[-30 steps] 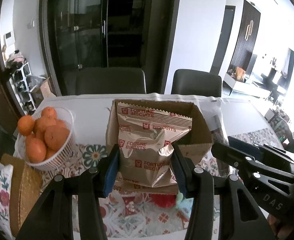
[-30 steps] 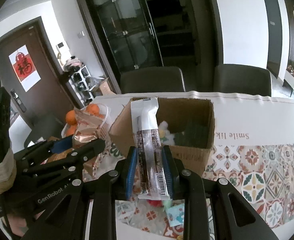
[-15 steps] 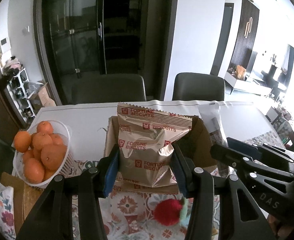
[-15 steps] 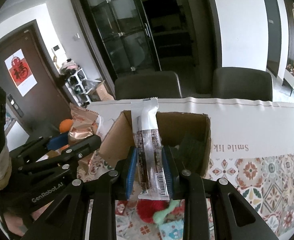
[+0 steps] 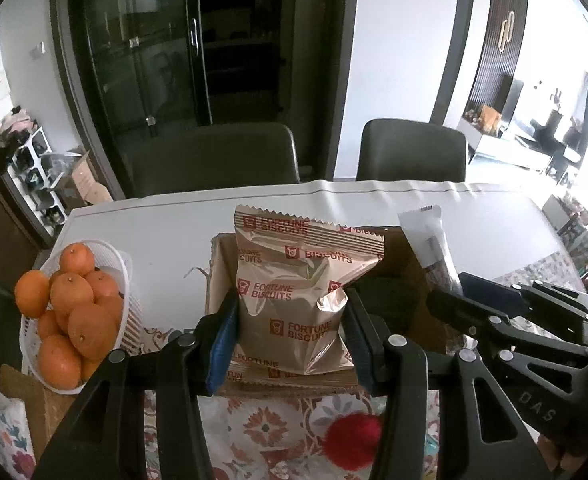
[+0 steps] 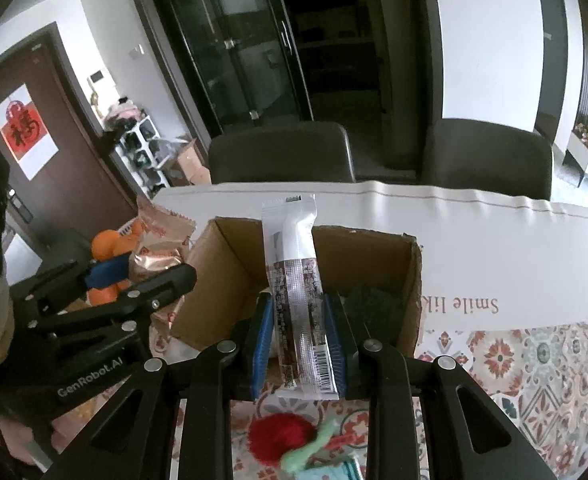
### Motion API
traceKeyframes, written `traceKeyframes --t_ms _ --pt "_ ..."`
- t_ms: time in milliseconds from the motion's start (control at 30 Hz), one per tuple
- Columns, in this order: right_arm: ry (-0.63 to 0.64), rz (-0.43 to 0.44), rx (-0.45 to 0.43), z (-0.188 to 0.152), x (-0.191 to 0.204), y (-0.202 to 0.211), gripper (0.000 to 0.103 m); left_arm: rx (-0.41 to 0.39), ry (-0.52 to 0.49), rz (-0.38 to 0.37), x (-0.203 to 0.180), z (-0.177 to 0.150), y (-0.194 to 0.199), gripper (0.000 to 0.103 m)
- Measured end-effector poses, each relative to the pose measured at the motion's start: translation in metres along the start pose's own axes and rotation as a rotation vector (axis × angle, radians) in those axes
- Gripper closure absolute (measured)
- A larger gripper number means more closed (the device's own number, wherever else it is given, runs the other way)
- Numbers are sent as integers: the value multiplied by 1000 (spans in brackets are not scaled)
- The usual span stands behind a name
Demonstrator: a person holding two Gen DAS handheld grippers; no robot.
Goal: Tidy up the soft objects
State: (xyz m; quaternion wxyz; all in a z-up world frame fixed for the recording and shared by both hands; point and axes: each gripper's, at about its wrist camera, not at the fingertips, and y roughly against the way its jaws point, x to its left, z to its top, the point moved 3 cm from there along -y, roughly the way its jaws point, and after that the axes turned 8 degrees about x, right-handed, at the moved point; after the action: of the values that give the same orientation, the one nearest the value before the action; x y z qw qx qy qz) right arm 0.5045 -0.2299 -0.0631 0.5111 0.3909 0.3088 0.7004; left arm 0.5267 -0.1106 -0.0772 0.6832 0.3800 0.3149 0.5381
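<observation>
My left gripper (image 5: 290,320) is shut on a shiny Fortune Biscuits bag (image 5: 298,288) and holds it upright above the near side of an open cardboard box (image 5: 410,264). My right gripper (image 6: 299,320) is shut on a long white-and-clear snack bar packet (image 6: 296,280), upright over the same box (image 6: 230,264). A dark green soft thing (image 6: 370,308) lies inside the box. A red yarn ball with a green tail (image 6: 284,438) lies on the patterned cloth in front of the box; it also shows in the left wrist view (image 5: 352,440).
A white basket of oranges (image 5: 70,312) stands left of the box. The right gripper's body (image 5: 514,320) is close on the right in the left wrist view. Two dark chairs (image 5: 214,156) stand behind the table. A patterned tablecloth (image 6: 534,360) covers the near table.
Both grippers have risen and pulled back a little with their packets still held. The box looks lower and farther, and the red yarn ball has come into view below.
</observation>
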Motion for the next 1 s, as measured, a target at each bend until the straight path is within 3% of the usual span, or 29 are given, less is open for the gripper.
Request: traceKeyframes --t_ms 500,867,1000 --pt "-8 -54 140 10 -21 -62 76 155 -10 13 6 4 -65 54" --pt "32 -89 202 7 -23 -82 76 212 -2 29 13 -1 -86 53" --pt "42 -100 214 7 -22 -86 75 220 7 34 15 -3 -89 39"
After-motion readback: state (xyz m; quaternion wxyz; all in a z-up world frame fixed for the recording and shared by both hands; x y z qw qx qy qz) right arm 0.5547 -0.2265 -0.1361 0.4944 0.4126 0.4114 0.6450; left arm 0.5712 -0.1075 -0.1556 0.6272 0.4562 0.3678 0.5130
